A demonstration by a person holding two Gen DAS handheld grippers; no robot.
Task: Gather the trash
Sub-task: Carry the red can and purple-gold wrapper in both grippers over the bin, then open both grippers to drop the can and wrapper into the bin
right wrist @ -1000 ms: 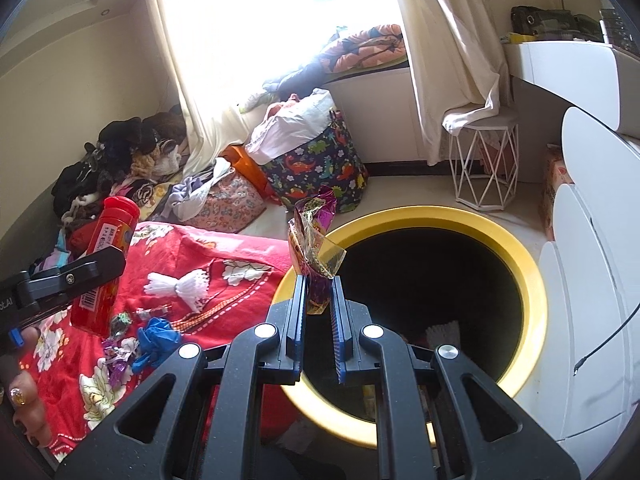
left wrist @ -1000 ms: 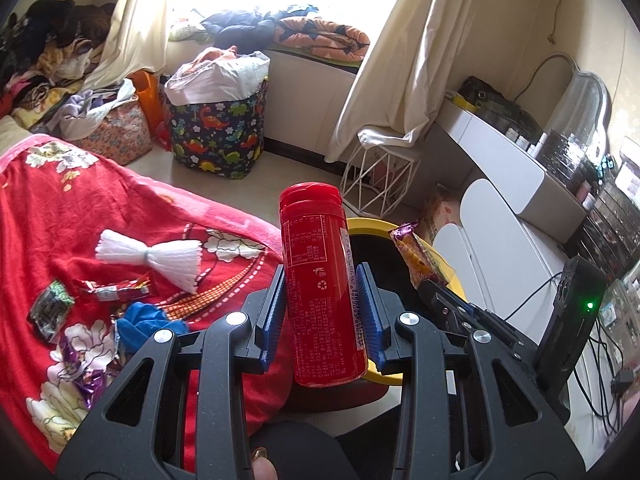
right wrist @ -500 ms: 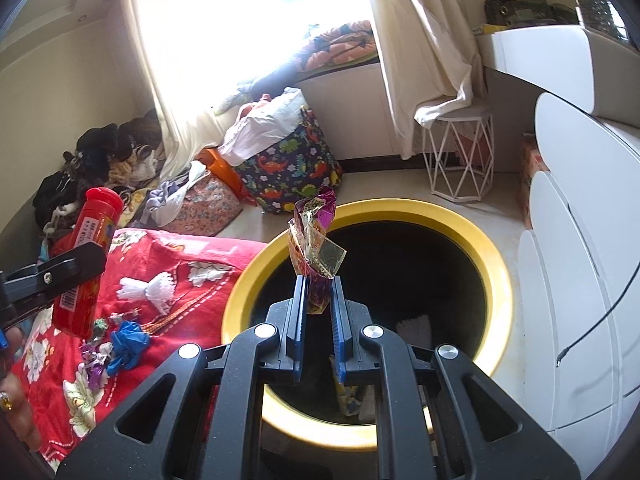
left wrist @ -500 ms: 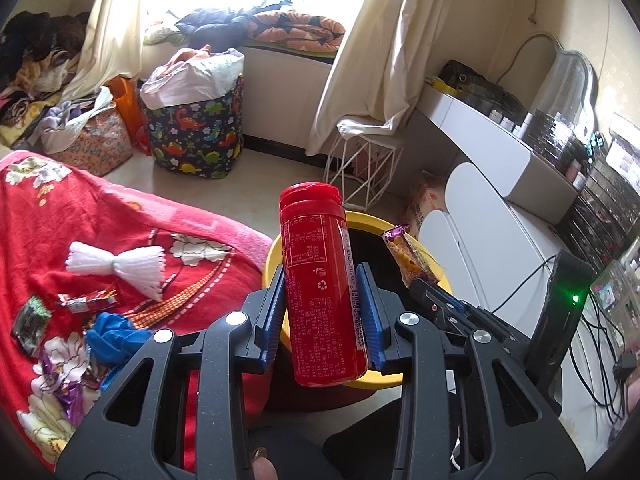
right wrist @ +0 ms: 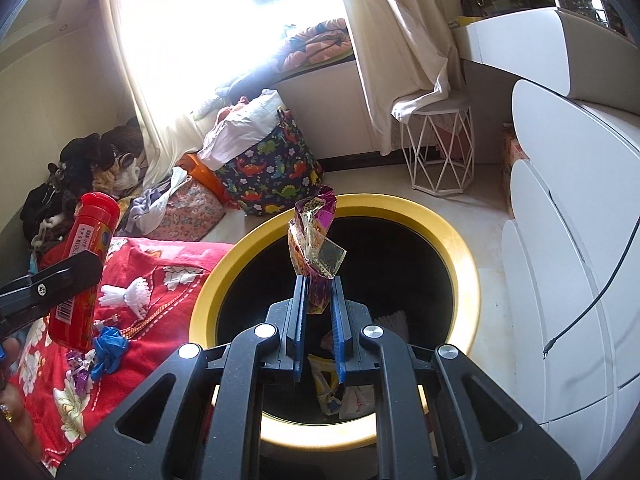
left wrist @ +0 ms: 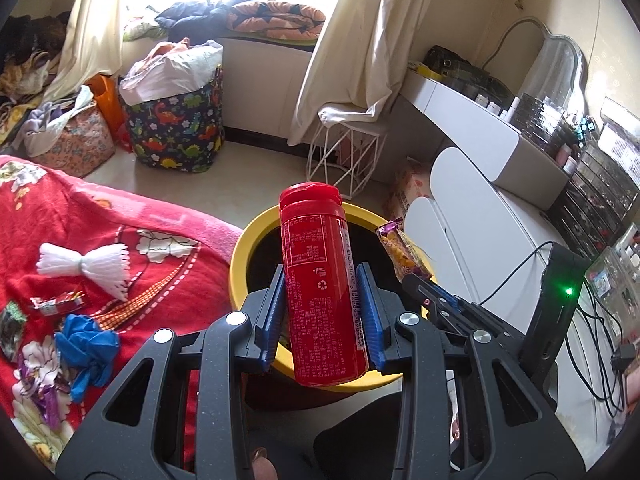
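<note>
My left gripper point(left wrist: 320, 276) is shut on a red canister point(left wrist: 320, 280) with a red lid, held upright over the near rim of the yellow-rimmed trash bin point(left wrist: 244, 248). My right gripper point(right wrist: 318, 280) is shut on a crumpled purple and gold snack wrapper point(right wrist: 314, 248), held above the bin's dark opening point(right wrist: 460, 240). The wrapper also shows in the left wrist view point(left wrist: 402, 254). The canister shows at the left of the right wrist view point(right wrist: 84, 264). Wrappers lie inside the bin point(right wrist: 332, 388).
A red flowered blanket point(left wrist: 60, 220) left of the bin carries a white tassel point(left wrist: 86, 262), a blue glove point(left wrist: 86, 346) and small wrappers point(left wrist: 58, 302). A dinosaur-print basket point(left wrist: 176, 132), a wire stool point(left wrist: 348, 152) and white drawers point(left wrist: 472, 216) stand around.
Both grippers have moved toward the bin with their loads. The left one swung right, so the canister now sits over the bin's rim. The right one is further over the opening.
</note>
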